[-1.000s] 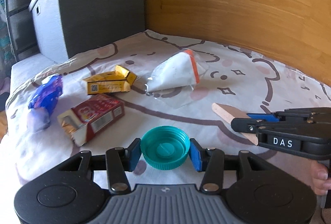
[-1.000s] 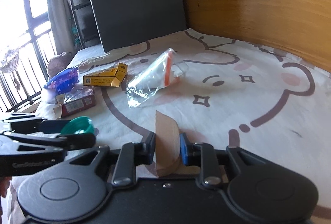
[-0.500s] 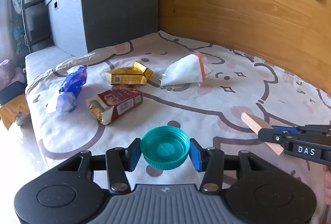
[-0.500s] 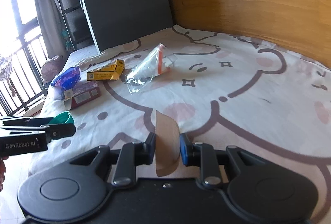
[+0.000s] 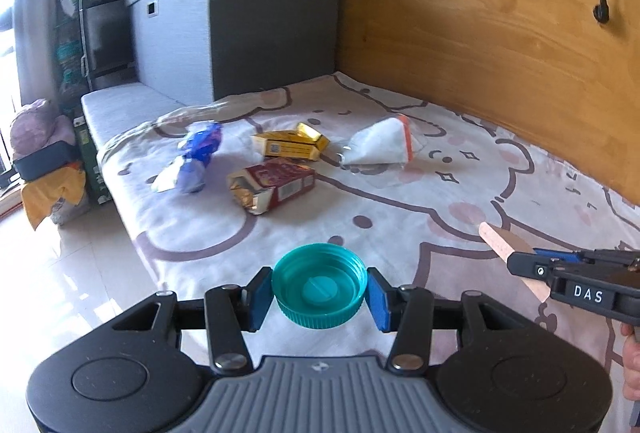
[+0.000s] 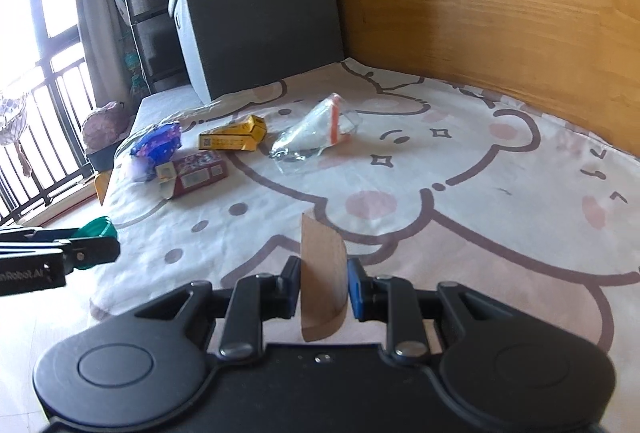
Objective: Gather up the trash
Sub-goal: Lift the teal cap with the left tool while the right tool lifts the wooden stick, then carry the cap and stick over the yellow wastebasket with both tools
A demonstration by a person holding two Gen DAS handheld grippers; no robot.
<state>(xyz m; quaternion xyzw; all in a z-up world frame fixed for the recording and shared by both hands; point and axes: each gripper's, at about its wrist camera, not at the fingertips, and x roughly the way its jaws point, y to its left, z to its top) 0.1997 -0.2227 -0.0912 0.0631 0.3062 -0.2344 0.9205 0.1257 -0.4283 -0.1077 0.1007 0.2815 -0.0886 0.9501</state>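
Black left hand-held gripper (image 5: 319, 296), blue pads, silver screws, right hand-held gripper (image 6: 323, 283) marked DAS

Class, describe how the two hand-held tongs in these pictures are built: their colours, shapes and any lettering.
Both are black plastic. The left tongs have blue pads, two round discs on the body and a ribbed grey grip. The right tongs have one blue pad showing and the same discs. White lettering on their sides reads "DAS" and, partly cut off, "nRobot.AI".

Cartoon-print bedsheet (image 5: 460, 169), grey storage box (image 5: 256, 21) against wooden wall (image 5: 480, 45).
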